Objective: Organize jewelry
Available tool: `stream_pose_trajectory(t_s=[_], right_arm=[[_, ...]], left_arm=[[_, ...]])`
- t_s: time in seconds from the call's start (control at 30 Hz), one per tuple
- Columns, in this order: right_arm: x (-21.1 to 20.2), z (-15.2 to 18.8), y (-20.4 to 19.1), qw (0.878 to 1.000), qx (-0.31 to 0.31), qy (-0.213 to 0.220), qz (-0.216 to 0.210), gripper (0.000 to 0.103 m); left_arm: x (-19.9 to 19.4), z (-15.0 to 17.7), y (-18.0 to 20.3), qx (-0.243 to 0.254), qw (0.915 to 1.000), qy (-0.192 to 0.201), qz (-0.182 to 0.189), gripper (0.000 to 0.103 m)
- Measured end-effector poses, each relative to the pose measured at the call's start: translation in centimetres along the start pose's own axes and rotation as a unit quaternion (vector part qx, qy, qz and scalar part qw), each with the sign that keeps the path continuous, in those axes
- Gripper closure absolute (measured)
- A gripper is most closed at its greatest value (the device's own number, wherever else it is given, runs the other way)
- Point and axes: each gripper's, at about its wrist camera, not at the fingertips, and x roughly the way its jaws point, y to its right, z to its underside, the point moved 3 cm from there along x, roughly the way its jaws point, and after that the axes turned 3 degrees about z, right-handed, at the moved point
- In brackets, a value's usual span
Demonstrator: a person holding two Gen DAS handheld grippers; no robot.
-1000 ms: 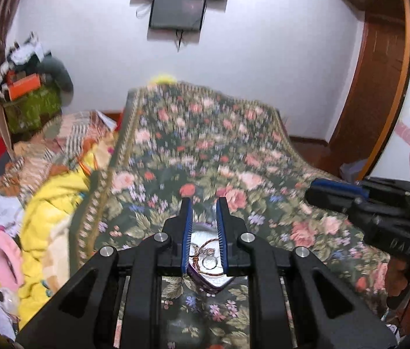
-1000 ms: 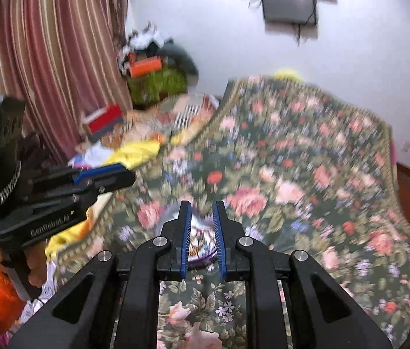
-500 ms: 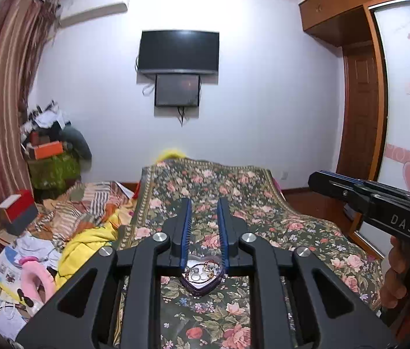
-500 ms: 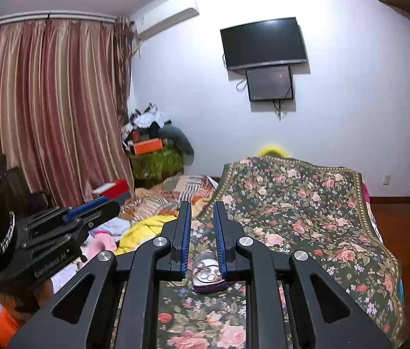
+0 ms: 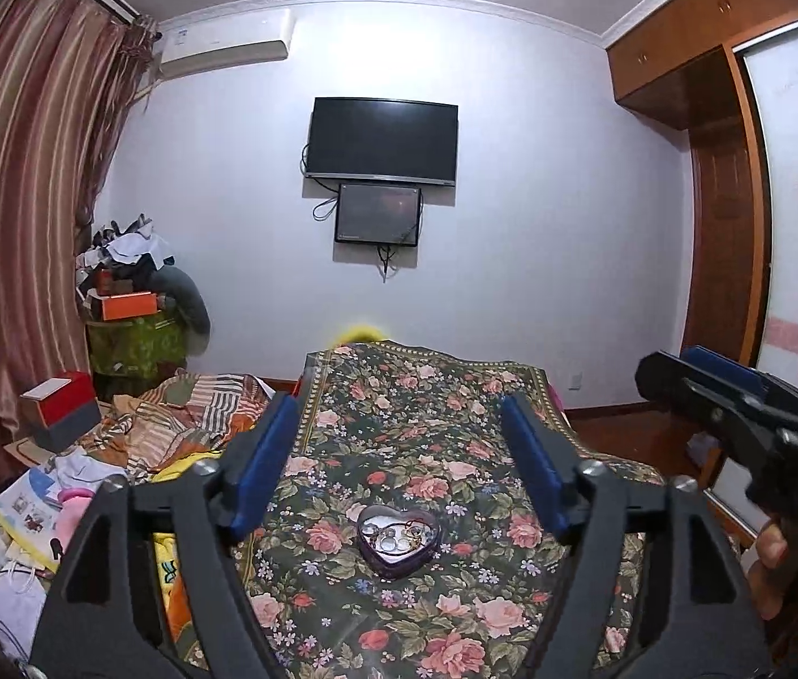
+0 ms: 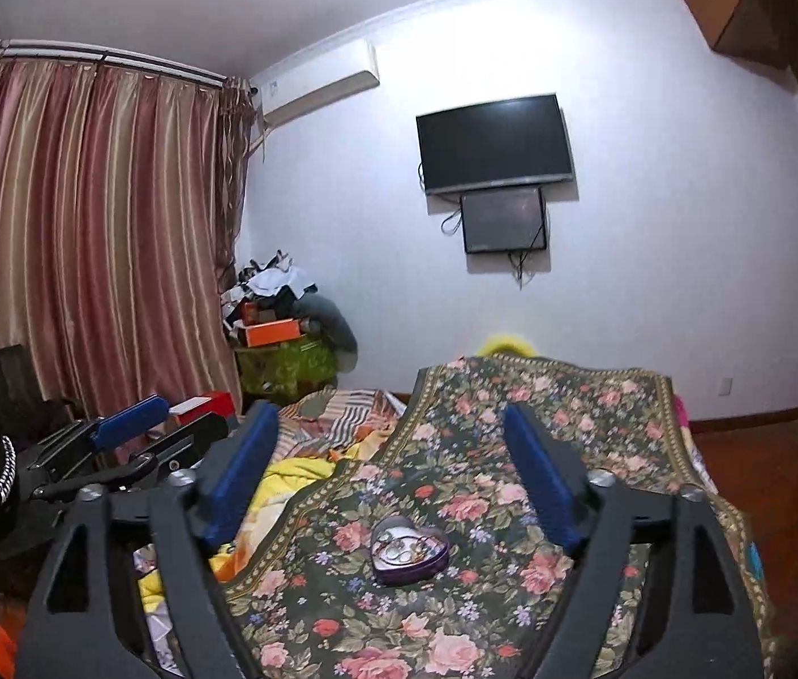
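- On the bed's dark green floral bedspread [image 5: 433, 424] sits one purple heart-shaped jewelry tin [image 5: 398, 537], lid off, near the bed's near end and roughly midway across it; the right wrist view shows the same tin [image 6: 410, 550] with bare floral cloth all round it.
- Inside the tin lies a small heap of rings and a thin chain [image 5: 396, 533]; several rings show, but the exact number is too small to tell.
- Two grippers are in view: the left gripper [image 5: 399, 452] and the right gripper [image 6: 393, 464], each with two blue-padded fingers [image 5: 263, 464].
- On the far wall hang one black television [image 5: 382, 141], one smaller dark screen [image 5: 378, 214] just below it, and one white air conditioner [image 5: 223, 42] to the upper left.
- Striped pink-brown curtains [image 6: 88, 237] cover the left side; a wooden wardrobe [image 5: 693, 79] stands at the right.
- Left of the bed lie striped and yellow bedding [image 5: 184, 418], a red and grey box [image 5: 62, 410], and a pile topped by an orange box [image 5: 128, 305].
- Nothing stands between either gripper and the tin.
- The left gripper's jaws are spread wide and hold nothing, hanging above the tin and apart from it.
- The right gripper's jaws are likewise spread wide, empty, touching nothing.
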Motion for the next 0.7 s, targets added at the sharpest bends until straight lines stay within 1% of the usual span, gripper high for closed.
stream_pose_trajectory(t_s=[0.07, 0.27, 0.37, 0.7], right_arm=[[-0.07, 0.05, -0.27, 1.000, -0.006, 0.003, 0.005, 0.016], [0.24, 0.45, -0.18, 1.000, -0.002, -0.004, 0.012, 0.014], [0.06, 0.76, -0.23, 1.000, -0.001, -0.009, 0.012, 0.014], [-0.34, 0.73, -0.54, 1.000, -0.004, -0.009, 0.009, 0.013]], left_arm=[[-0.22, -0.01, -0.24, -0.001, 0.9999, 0.007, -0.009, 0.016], [-0.67, 0.16, -0.36, 0.005, 0.9998, 0.012, -0.014, 0.015], [-0.65, 0.31, -0.29, 0.007, 0.9998, 0.010, -0.013, 0.012], [-0.58, 0.52, -0.65, -0.001, 0.9998, 0.006, -0.017, 0.009]])
